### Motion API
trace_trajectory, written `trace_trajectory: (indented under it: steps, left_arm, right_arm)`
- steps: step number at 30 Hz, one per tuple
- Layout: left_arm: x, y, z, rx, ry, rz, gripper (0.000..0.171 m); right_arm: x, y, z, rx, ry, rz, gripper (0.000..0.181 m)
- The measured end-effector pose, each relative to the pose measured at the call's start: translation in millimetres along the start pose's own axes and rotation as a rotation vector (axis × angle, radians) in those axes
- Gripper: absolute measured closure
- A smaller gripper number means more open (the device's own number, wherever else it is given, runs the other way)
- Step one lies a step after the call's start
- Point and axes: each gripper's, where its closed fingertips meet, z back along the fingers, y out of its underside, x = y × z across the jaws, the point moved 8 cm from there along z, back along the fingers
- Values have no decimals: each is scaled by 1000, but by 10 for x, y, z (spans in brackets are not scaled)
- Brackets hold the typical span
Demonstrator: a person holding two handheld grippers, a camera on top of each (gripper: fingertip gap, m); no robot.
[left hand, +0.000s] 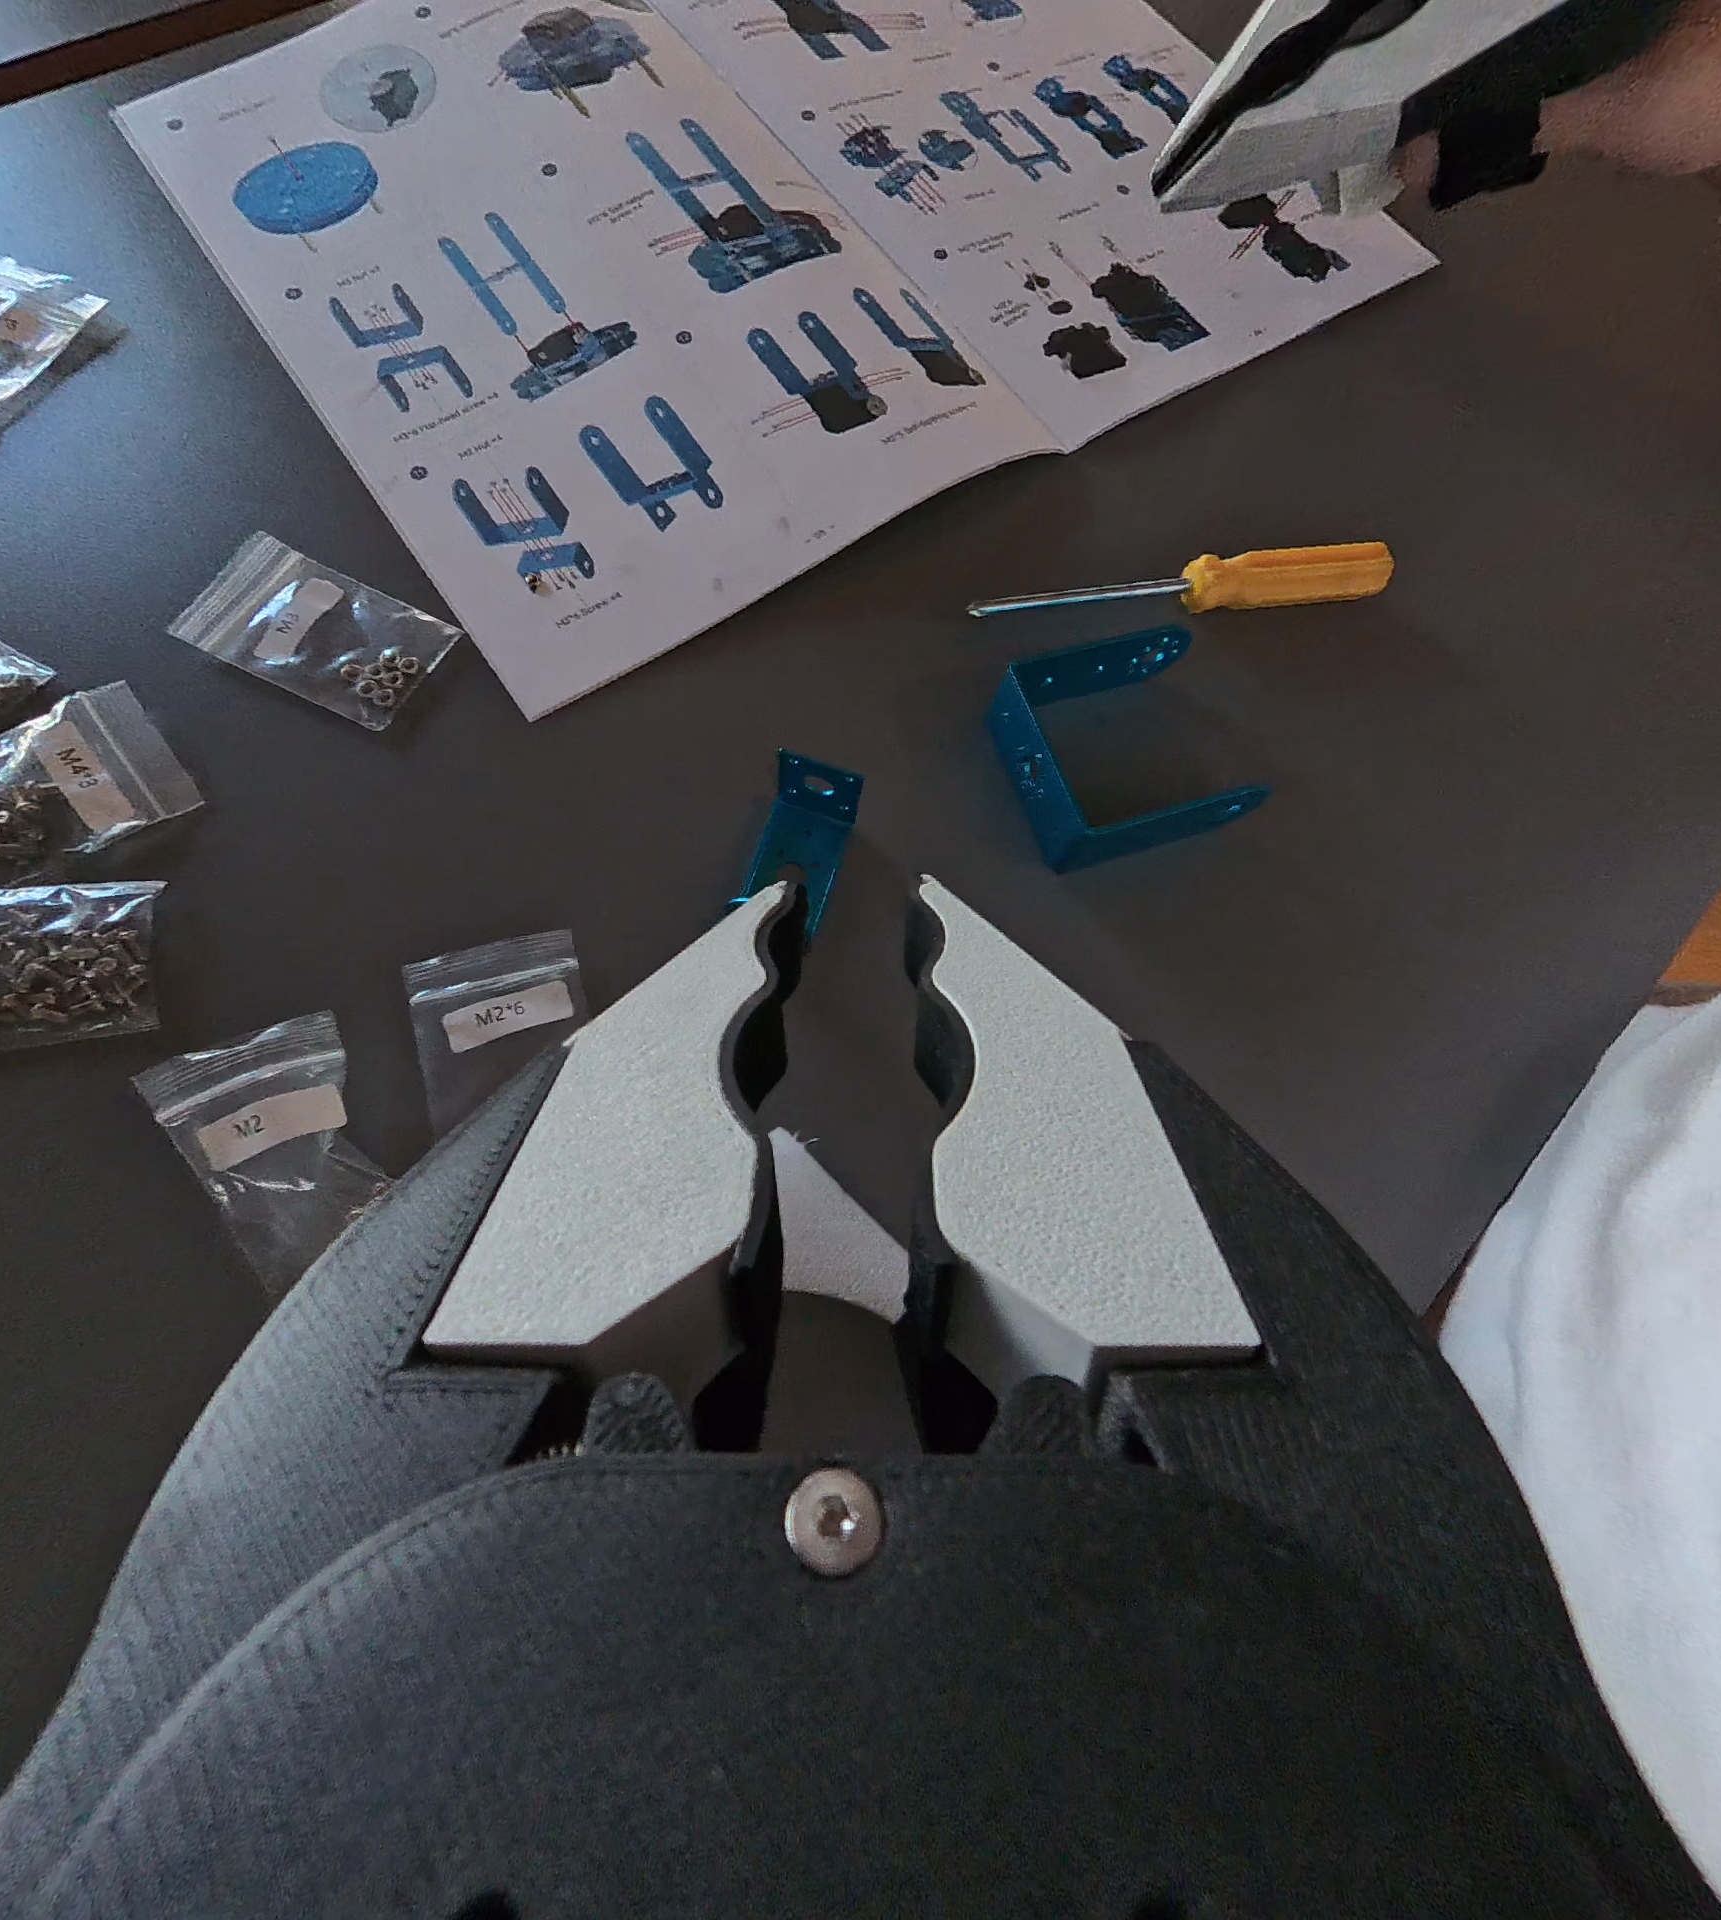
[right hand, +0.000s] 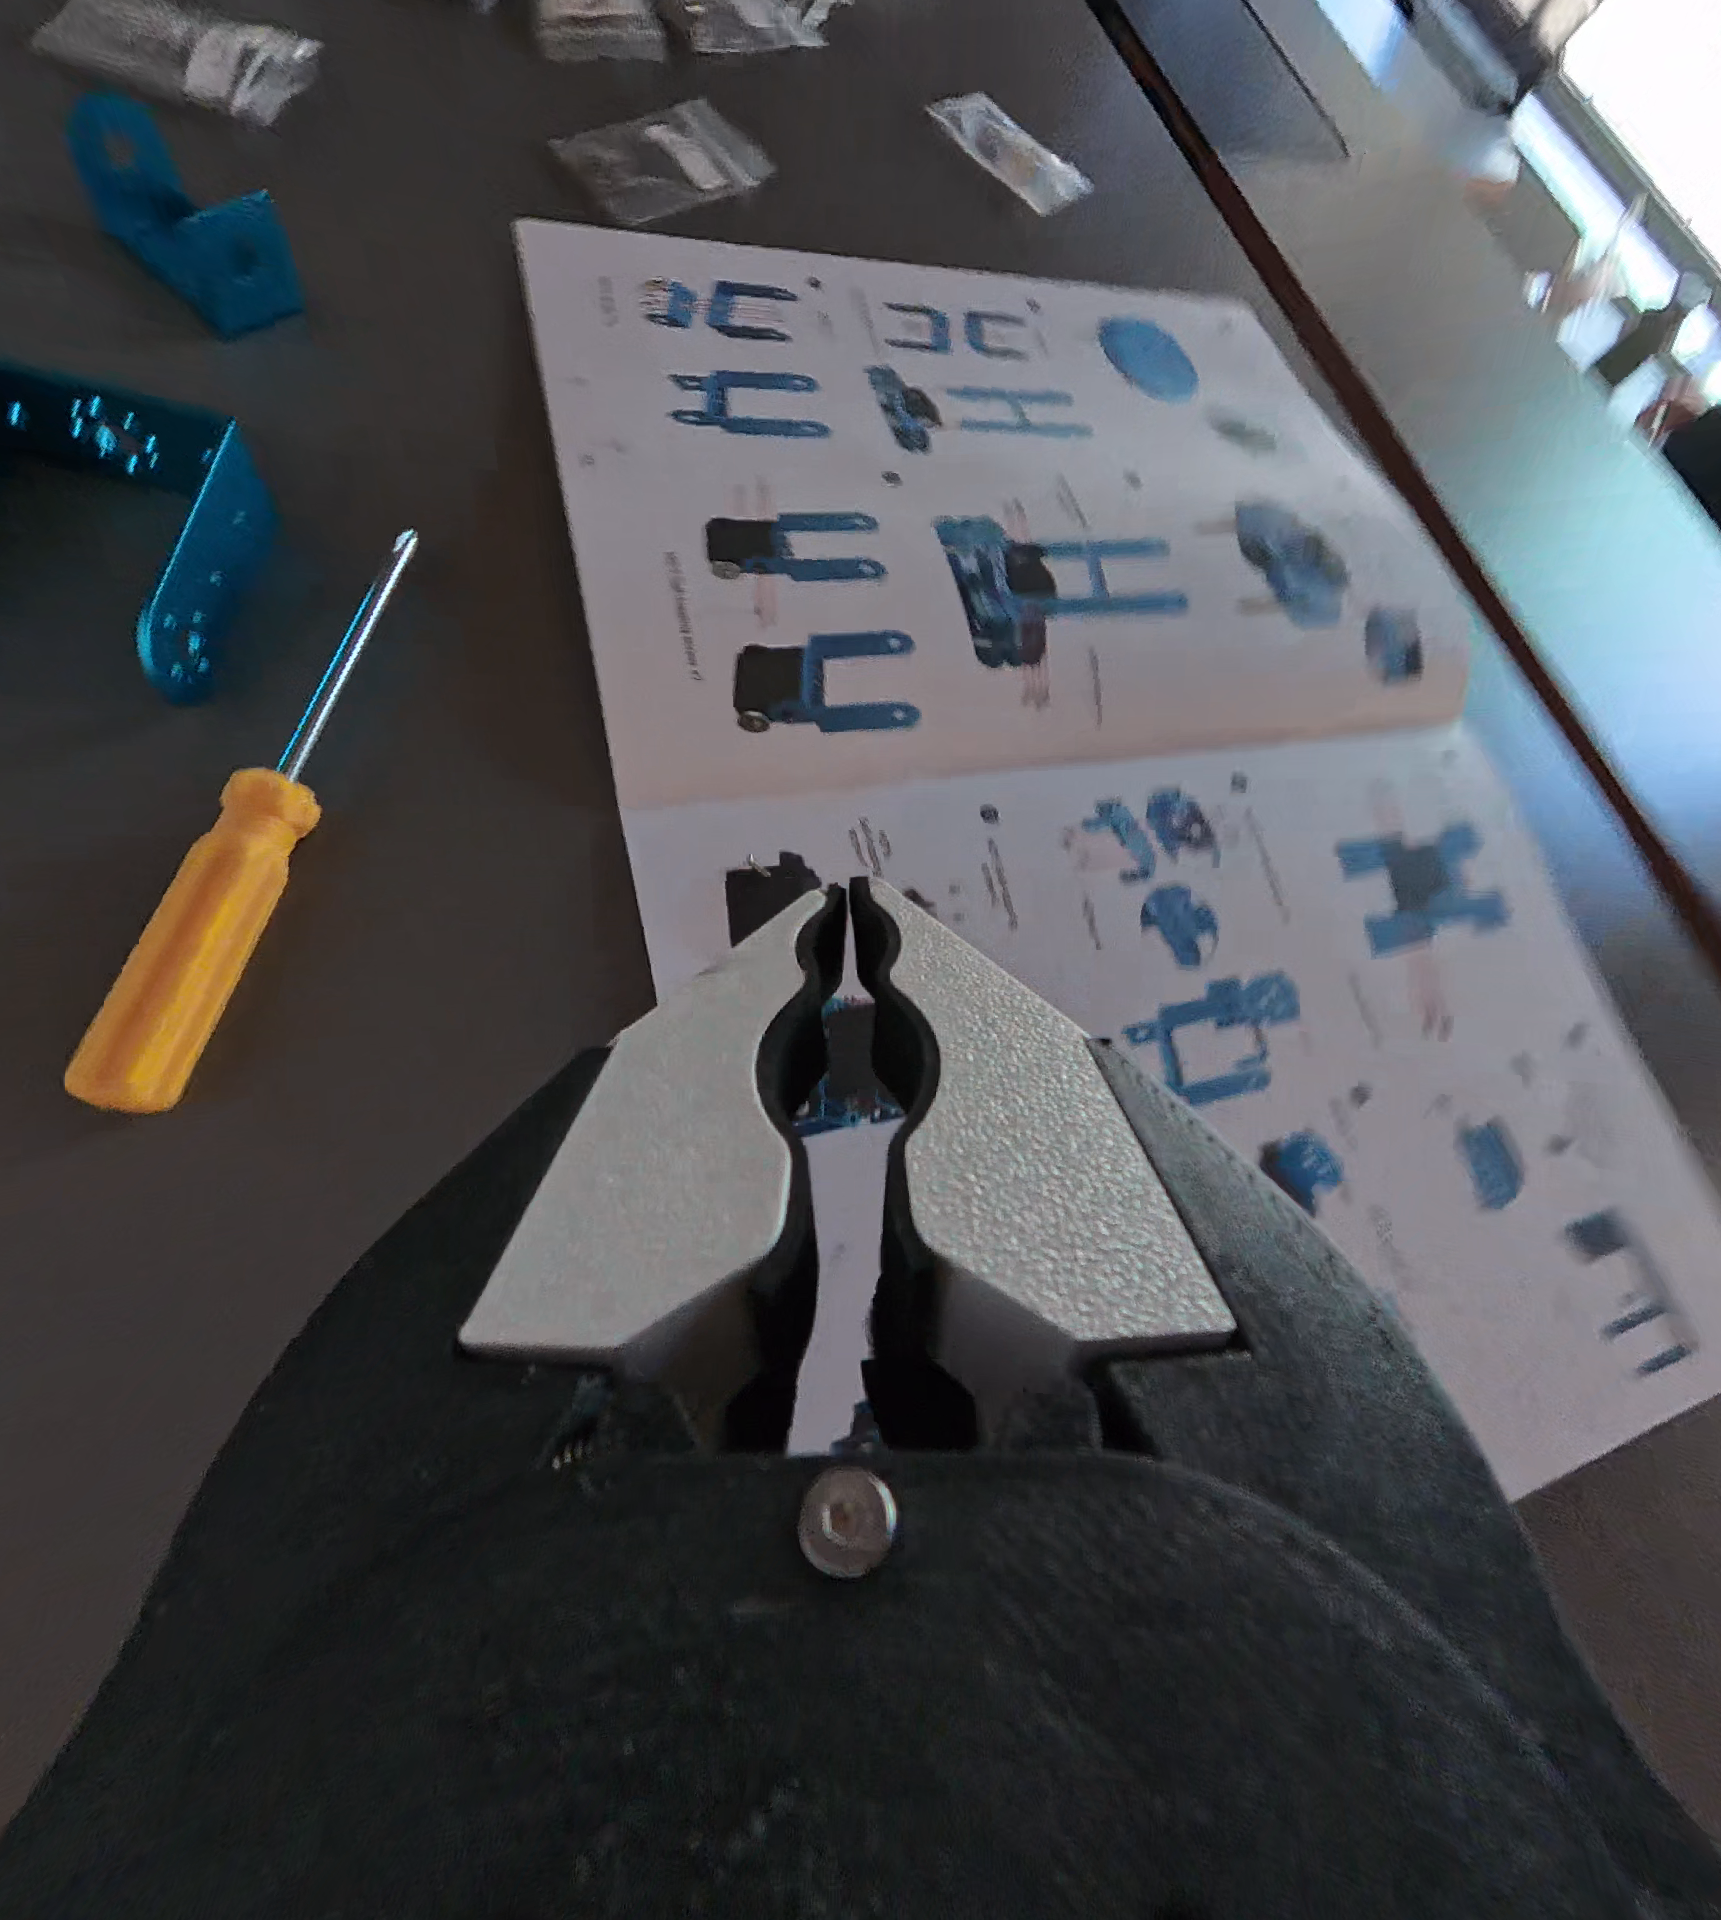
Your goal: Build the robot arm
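My left gripper is open and empty over the dark table. Its left fingertip is just in front of a small blue angled bracket. A larger blue U-shaped bracket lies to the right, and a yellow-handled screwdriver lies beyond it. My right gripper is shut and holds nothing, above the open instruction booklet. It also shows in the left wrist view at the top right. In the right wrist view the screwdriver, U bracket and small bracket lie to the left.
Several clear zip bags of screws and nuts lie at the left of the table. The booklet is spread at the back. A person's white sleeve is at the right. The table's far edge runs along the right. From my left tips it is roughly 6 cm to the small blue angled bracket; from my right, 25 cm.
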Motion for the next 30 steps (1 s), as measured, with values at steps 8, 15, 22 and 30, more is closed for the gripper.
trace_trajectory:
  steps: [8, 15, 22, 30]
  left_arm:
    - [165, -3, 102, -25, 46, -20, 154]
    - [260, 130, 287, -37, 67, -34, 155]
    - [363, 350, 482, -39, 82, -27, 155]
    - [355, 435, 583, -69, 95, -12, 158]
  right_arm:
    - [19, 53, -343, 87, -55, -100, 167]
    - [-47, 85, -473, 148, -140, -279, 175]
    - [9, 45, -502, 152, -88, -368, 174]
    - [89, -29, -564, 178, 6, -304, 181]
